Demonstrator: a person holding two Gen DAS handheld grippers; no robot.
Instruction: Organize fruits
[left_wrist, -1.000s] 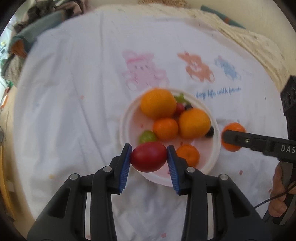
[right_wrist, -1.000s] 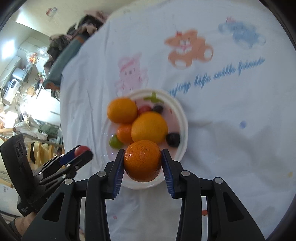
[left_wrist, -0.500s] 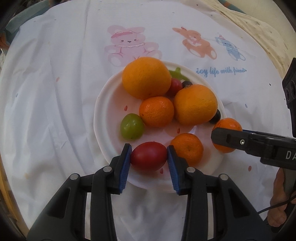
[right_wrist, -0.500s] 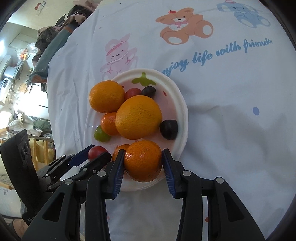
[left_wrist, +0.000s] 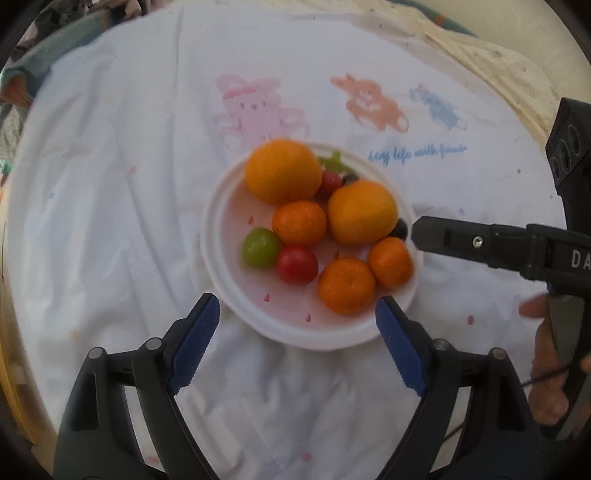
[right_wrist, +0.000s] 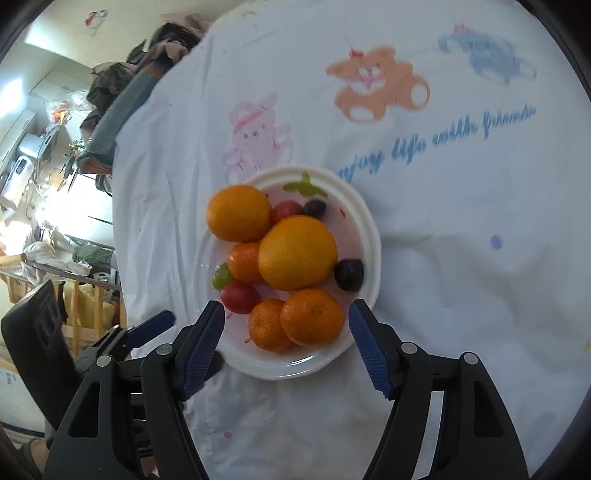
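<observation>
White cloth-covered tabletop (left_wrist: 110, 221), printed with cartoon bears and blue script, on which the round white plastic plate (left_wrist: 221, 266) is set; all visible fruit is gathered on the plate, and none is seen on the cloth.

Two large oranges (left_wrist: 282, 171) (left_wrist: 362, 212) are placed toward the plate's far side, with a mandarin (left_wrist: 299, 229) between them.

Right tongs (right_wrist: 286, 345), with blue ribbed pads, are shown spread wide over the plate's near rim. Their jaws have just been opening; the small orange mandarin (right_wrist: 312, 316), clamped between them half a second earlier, is now released and rests on the plate, touching a second mandarin (right_wrist: 267, 325).

Left tongs (left_wrist: 297, 341) are likewise spread apart and empty, their jaws having just been opening. The red oval tomato-like fruit (left_wrist: 296, 264) that was pinched earlier now lies on the plate beside a green grape-like fruit (left_wrist: 260, 246), clear of both pads.

Smaller dark berries (right_wrist: 349, 274) are seen at the plate's edge.

Both deliveries are judged complete; no further loose fruit is visible, so the task appears near its end.
</observation>
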